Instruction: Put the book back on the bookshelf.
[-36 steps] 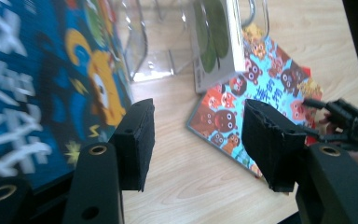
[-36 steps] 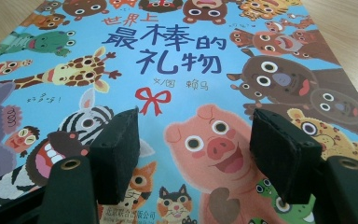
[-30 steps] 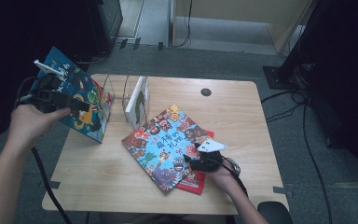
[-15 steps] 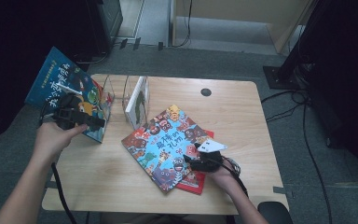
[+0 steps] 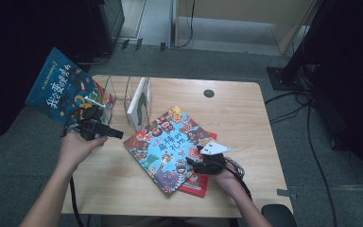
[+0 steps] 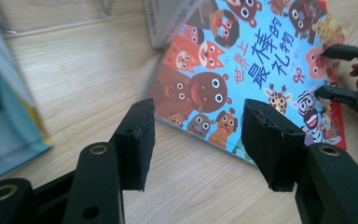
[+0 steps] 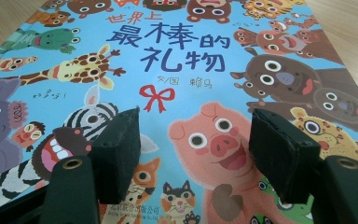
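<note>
Picture book lies flat at the middle of the bench, its long axis running from upper right to lower left of the high view. Right tool hovers over its lower right corner, jaws apart and empty. Left tool at the left also gapes, holding nothing.

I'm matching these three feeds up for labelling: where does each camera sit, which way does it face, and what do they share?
High view: above the person's side, looking forward and down on the wooden table; both forearms, left gripper and right gripper show.
Left gripper view: rides the left gripper, facing across the table; its open jaws show, the right gripper farther off.
Right gripper view: rides the right gripper, low over the cover; its open jaws show.
Shared: all three show the animal picture book.
</note>
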Tool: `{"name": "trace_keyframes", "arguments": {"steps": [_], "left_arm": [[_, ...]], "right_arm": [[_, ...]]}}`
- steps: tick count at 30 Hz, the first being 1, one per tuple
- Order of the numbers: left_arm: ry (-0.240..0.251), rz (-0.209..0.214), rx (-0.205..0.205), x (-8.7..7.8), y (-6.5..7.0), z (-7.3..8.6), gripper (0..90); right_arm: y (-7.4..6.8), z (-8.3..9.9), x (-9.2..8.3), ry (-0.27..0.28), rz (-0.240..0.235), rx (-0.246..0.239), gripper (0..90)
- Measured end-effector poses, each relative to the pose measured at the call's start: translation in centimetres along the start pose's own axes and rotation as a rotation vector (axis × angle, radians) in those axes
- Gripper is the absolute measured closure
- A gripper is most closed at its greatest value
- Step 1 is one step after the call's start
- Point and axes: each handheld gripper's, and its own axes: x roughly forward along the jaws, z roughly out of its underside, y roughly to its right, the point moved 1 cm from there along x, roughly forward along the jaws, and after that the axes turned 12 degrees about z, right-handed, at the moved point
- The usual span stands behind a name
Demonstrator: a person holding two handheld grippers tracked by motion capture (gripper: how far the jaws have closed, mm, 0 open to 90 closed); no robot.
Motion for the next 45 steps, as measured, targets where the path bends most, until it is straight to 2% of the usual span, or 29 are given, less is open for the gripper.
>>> {"name": "trace_keyframes", "arguments": {"steps": [10, 14, 16, 17, 20, 22, 24, 27, 30, 33, 35, 38, 40, 41, 42, 44, 45], "left_arm": [[-0.018, 0.038, 0.002, 4.2, -0.2, 0.5, 46.0], [-0.034, 0.030, 0.023, 5.7, -0.2, 0.7, 46.1], [-0.035, 0.005, 0.051, 6.3, -0.1, 0.8, 47.0], [-0.037, 0.010, 0.059, 6.6, -0.2, 0.9, 47.6], [-0.042, 0.009, 0.054, 7.3, -0.4, 1.2, 47.7], [-0.048, 0.007, 0.060, 7.6, -0.5, 1.4, 48.2], [-0.030, 0.018, 0.066, 7.7, -0.5, 1.5, 48.9], [-0.030, -0.003, 0.077, 7.8, -0.3, 1.6, 51.0], [-0.025, -0.002, 0.065, 7.8, -0.4, 1.6, 51.6], [-0.013, -0.002, 0.088, 7.9, -0.5, 1.9, 51.4], [-0.001, -0.006, 0.120, 8.0, -0.4, 2.2, 50.4], [-0.003, -0.035, 0.126, 8.4, -0.4, 2.4, 50.3], [0.000, -0.044, 0.113, 8.4, -0.3, 2.4, 50.9], [0.007, -0.076, 0.122, 8.3, 0.0, 2.4, 54.9], [0.021, -0.080, 0.144, 8.1, 0.2, 2.5, 59.0], [0.020, -0.043, 0.132, 8.1, 0.1, 2.5, 60.5], [0.026, -0.042, 0.126, 8.0, -0.1, 2.5, 62.5]], "right_arm": [[-0.1, -0.1, -0.2, -0.009, -0.011, -0.011, 38.6], [0.0, -0.1, -0.2, -0.012, -0.011, -0.012, 39.4], [0.0, -0.1, -0.3, -0.016, -0.009, -0.011, 39.8], [-0.1, -0.1, -0.3, -0.019, -0.010, -0.011, 40.3], [0.0, -0.1, -0.4, -0.022, -0.008, -0.012, 41.9], [0.0, -0.1, -0.4, -0.023, -0.007, -0.012, 43.2], [0.1, -0.1, -0.5, -0.027, -0.008, -0.010, 45.2], [0.1, -0.1, -0.6, -0.030, -0.001, -0.004, 48.9], [0.2, -0.1, -0.6, -0.029, 0.000, 0.001, 51.3], [0.2, 0.0, -0.6, -0.022, 0.001, 0.000, 51.7], [0.2, 0.0, -0.7, -0.015, 0.002, 0.001, 52.3], [0.3, 0.0, -0.9, 0.011, 0.007, -0.005, 55.1], [0.3, -0.1, -1.0, 0.012, 0.007, -0.009, 56.0], [0.3, 0.0, -1.0, 0.014, 0.005, 0.002, 56.7], [0.4, 0.0, -0.9, -0.002, 0.002, 0.018, 57.6], [0.4, 0.2, -0.8, -0.009, 0.008, 0.013, 59.4], [0.4, 0.3, -0.8, -0.007, 0.009, 0.010, 60.0]]}}
